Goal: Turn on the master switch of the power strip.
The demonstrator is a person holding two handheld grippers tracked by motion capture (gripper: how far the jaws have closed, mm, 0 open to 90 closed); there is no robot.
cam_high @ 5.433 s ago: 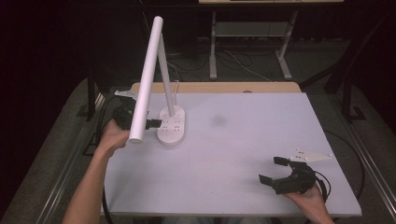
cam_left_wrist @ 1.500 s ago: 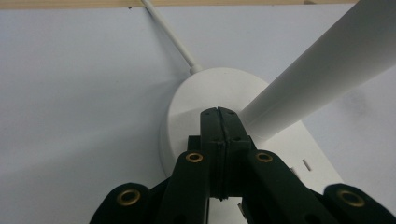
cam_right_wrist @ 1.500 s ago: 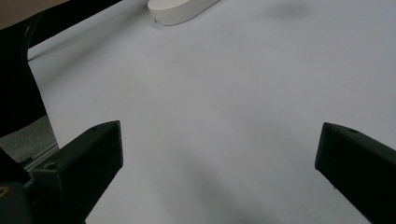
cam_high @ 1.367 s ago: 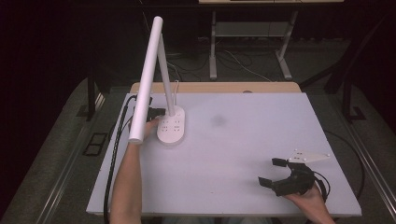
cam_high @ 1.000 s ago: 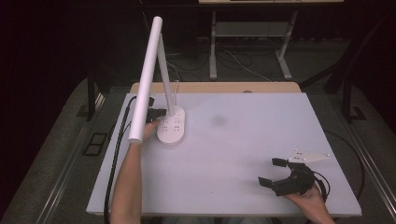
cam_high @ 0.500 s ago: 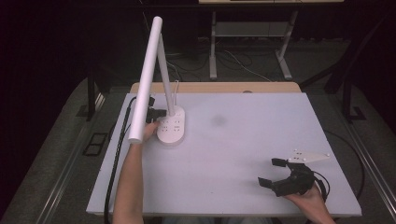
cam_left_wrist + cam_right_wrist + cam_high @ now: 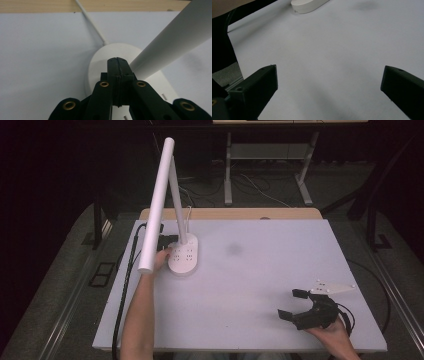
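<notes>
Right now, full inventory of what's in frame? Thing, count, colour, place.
desk lamp: 1, white, far-left of the table; oval base with small buttons, long tube head tilted toward the near-left
lamp cord: 1, white, runs from the base toward the far edge
table: 1, pale grey top, wooden strip along the far edge
dark smudge: 1, grey, on the table right of the lamp
left gripper: 1, black, jaws pressed together over the lamp base
right gripper: 1, black, jaws wide apart, near-right of the table
forearms: 2, bare, entering from the near edge
</notes>
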